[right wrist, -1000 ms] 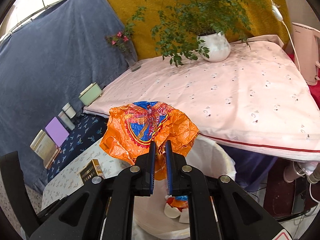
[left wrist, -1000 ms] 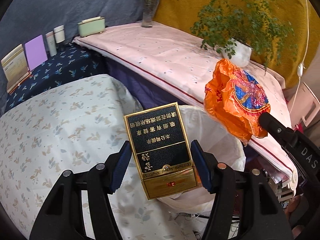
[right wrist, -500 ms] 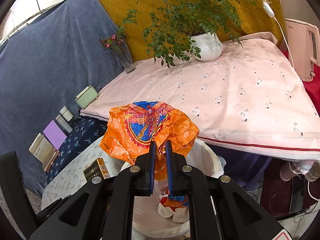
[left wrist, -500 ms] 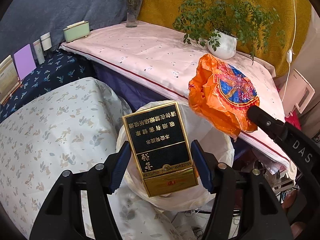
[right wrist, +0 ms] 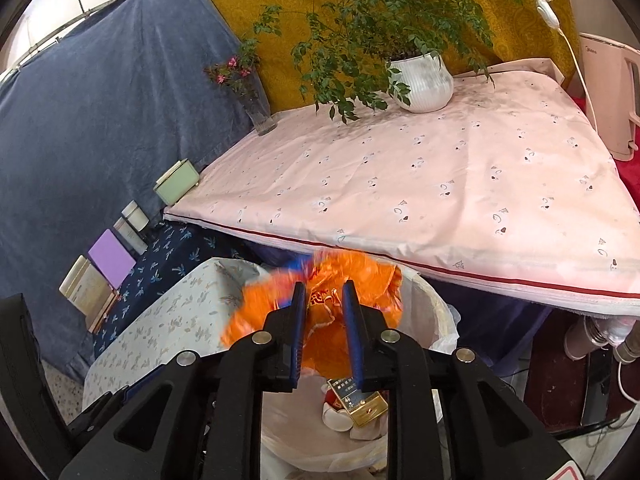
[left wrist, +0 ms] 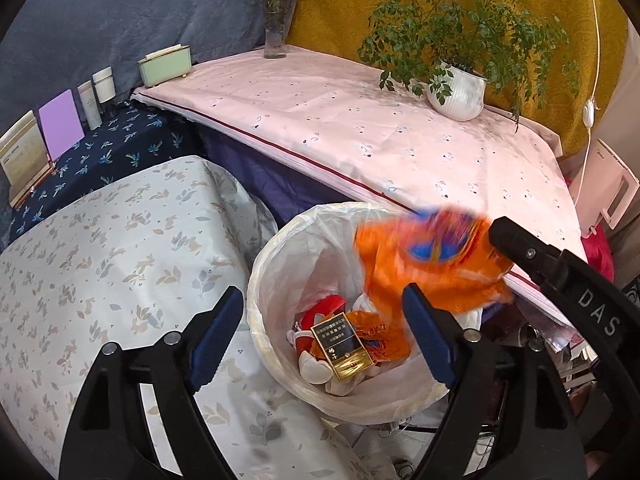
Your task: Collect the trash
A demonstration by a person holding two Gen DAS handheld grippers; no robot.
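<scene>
Blue-padded left gripper [left wrist: 322, 344] now gapes empty: the gold-and-black box [left wrist: 341, 339] has dropped into the bin [left wrist: 264, 264] at six o'clock. The right gripper [right wrist: 325, 320] has parted slightly, the orange wrapper [left wrist: 424, 268] blurring loose above the bin, nearly collected.

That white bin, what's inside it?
The lined bin holds a black-and-gold box on orange and white scraps. The falling orange wrapper hides its far side; the bottom isn't visible.
</scene>
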